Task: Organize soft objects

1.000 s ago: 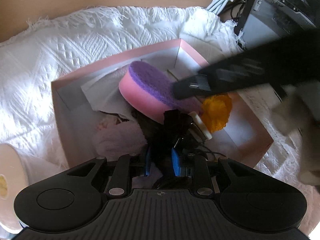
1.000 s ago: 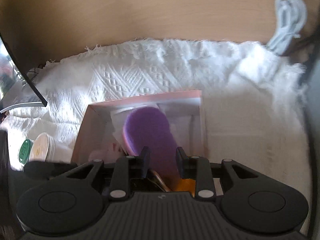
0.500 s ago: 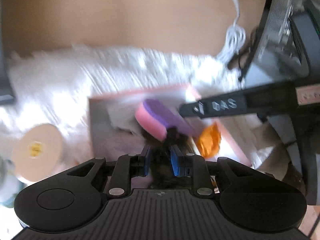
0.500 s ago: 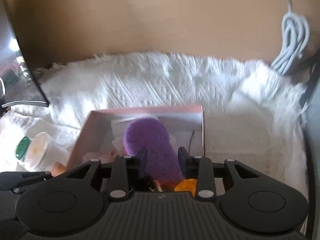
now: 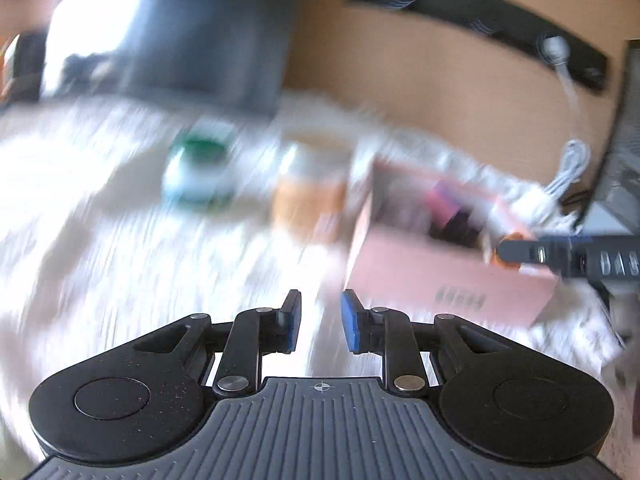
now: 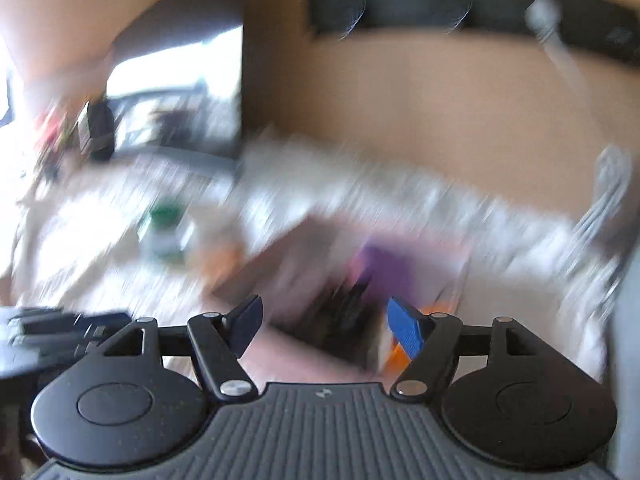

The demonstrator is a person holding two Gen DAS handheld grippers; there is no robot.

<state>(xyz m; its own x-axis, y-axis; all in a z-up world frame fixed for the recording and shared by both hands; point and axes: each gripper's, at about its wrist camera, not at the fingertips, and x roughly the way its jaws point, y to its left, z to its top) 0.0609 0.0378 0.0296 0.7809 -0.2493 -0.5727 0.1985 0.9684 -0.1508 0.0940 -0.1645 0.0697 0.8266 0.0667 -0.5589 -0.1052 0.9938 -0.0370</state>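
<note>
Blur smears most of the left wrist view. The left gripper point(image 5: 320, 320) has its jaws a narrow way apart with nothing between the blue pads; only the white textured cloth point(image 5: 120, 264) shows through the gap. Ahead and to the right of the jaws stands the pale pink rectangular cardboard box point(image 5: 448, 280), open at the top. Inside it a pink-and-purple foam sponge point(image 5: 442, 200) stands against a dark item that is too blurred to name, and an orange soft thing point(image 5: 514, 238) sits at the box's right corner, just beside the black finger of the right gripper point(image 5: 520, 252) that reaches in from the right edge. Ahead and slightly left of the jaws, just beside the box's left wall, is a cream and tan round tub point(image 5: 310, 192), and further left a green-lidded white jar point(image 5: 198, 172).

From the right wrist view the right gripper point(image 6: 324, 326) has its jaws wide, having just been opening, and nothing is gripped between them. The pink box point(image 6: 280, 256) lies directly ahead of the jaws, the purple face of the sponge point(image 6: 384, 268) showing in it beyond a dark blurred item, with an orange patch just beside the right-hand pad. The green-lidded jar point(image 6: 164, 228) sits ahead and well to the left, on the cloth.
</note>
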